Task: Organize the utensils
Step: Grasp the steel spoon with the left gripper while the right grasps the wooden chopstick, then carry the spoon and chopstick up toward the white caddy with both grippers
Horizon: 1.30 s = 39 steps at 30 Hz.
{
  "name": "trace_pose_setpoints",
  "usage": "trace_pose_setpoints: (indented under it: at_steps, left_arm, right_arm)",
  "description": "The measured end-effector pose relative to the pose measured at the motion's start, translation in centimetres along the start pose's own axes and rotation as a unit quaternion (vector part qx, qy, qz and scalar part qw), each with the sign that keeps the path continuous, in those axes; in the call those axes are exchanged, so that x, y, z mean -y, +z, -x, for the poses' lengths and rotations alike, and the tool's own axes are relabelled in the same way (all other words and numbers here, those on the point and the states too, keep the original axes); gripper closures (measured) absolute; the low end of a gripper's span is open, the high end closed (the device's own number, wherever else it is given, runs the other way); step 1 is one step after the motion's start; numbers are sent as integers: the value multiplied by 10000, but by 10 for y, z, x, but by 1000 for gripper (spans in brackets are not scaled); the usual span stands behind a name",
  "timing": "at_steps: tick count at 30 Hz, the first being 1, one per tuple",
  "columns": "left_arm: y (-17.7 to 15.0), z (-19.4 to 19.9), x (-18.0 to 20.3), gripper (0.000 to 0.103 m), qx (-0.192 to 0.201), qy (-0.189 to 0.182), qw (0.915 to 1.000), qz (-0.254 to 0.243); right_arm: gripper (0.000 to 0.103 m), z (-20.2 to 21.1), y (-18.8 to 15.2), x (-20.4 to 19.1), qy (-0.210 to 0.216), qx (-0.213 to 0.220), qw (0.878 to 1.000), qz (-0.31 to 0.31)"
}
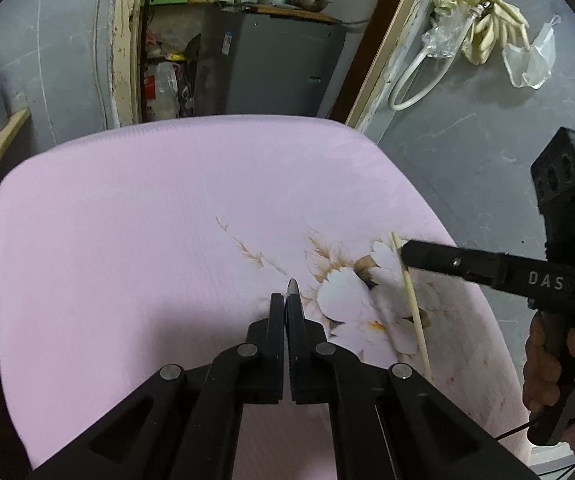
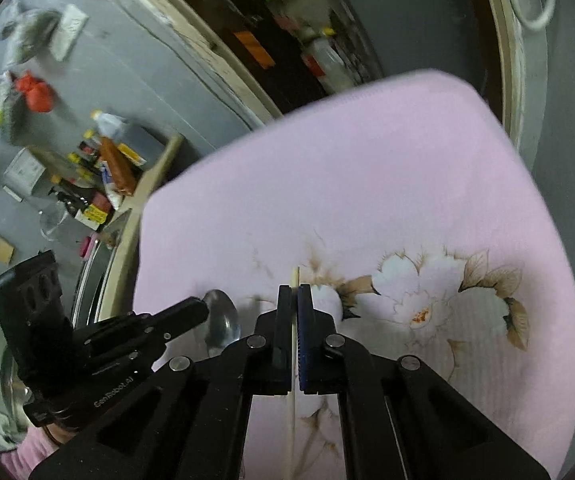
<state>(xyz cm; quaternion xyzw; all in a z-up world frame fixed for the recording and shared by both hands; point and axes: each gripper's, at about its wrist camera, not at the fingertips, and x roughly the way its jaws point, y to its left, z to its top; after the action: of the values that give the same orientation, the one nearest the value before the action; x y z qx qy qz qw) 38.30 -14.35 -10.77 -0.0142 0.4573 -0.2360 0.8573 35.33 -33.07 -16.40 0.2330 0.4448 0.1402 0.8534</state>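
A pink cloth (image 1: 127, 220) with a flower print covers the table. In the left wrist view my left gripper (image 1: 286, 300) is shut above it, and the metal tip of a spoon (image 1: 292, 286) pokes out past its fingers. The right wrist view shows that same left gripper (image 2: 203, 308) with the spoon's bowl (image 2: 223, 320) just beyond its tips. My right gripper (image 2: 294, 290) is shut on a pale wooden chopstick (image 2: 290, 420) that runs lengthwise between its pads. From the left it appears as the right gripper (image 1: 405, 254) holding the chopstick (image 1: 415, 312) slanted over the flowers.
A hand (image 1: 543, 364) grips the right tool's handle. Behind the table stand a grey cabinet (image 1: 271, 56) and cluttered shelves. Rubber gloves (image 1: 483, 20) and a white hose (image 1: 419, 80) hang on the grey wall. A wooden shelf with bottles (image 2: 103, 160) sits left of the table.
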Motion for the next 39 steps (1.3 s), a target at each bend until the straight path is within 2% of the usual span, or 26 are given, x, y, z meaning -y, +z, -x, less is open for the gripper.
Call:
trace_pose_setpoints:
  at_steps: [5, 8, 12, 15, 19, 21, 27, 29, 30, 32, 33, 36, 39]
  left_arm:
    - [-8, 22, 6, 101, 214, 127, 9997, -18]
    - [-14, 35, 10, 101, 307, 208, 9993, -33]
    - [-19, 35, 10, 101, 200, 435, 9988, -80]
    - [-22, 30, 5, 101, 52, 557, 9984, 38]
    - [-29, 29, -6, 101, 9, 621, 9977, 258]
    - [-30, 30, -9, 101, 15, 644, 9975, 306]
    - [-34, 35, -9, 101, 97, 701, 9969, 352]
    - [-35, 38, -9, 101, 129, 715, 9966, 377]
    - [-36, 41, -9, 101, 152, 718, 9966, 382]
    - [-37, 46, -6, 101, 217, 738, 9964, 369]
    - [-37, 50, -5, 101, 259, 761, 9962, 346]
    - [-37, 65, 1, 101, 486, 848, 9949, 248]
    - [-37, 84, 8, 101, 782, 994, 9918, 159]
  right_arm:
    - [103, 23, 6, -15, -85, 312, 9983, 489]
    - [103, 18, 7, -16, -225, 49, 9980, 586]
    - [102, -11, 8, -2, -438, -509, 9967, 446]
    - [101, -28, 10, -1, -645, -770, 9937, 499]
    - [98, -45, 12, -1, -1036, -1064, 9872, 587]
    - [93, -49, 13, 0, -1202, -1169, 9840, 596]
    - [88, -59, 12, -14, -1513, -1394, 9759, 726]
    - [91, -61, 13, -15, -1556, -1417, 9752, 687]
    - [99, -60, 15, -11, -1514, -1416, 9767, 554]
    - [99, -60, 18, -8, -1275, -1378, 9819, 261]
    - [99, -51, 17, -6, -1076, -1224, 9866, 127]
    - [99, -18, 9, -10, -585, -606, 9964, 16]
    - [99, 23, -2, -18, -207, 190, 9996, 58]
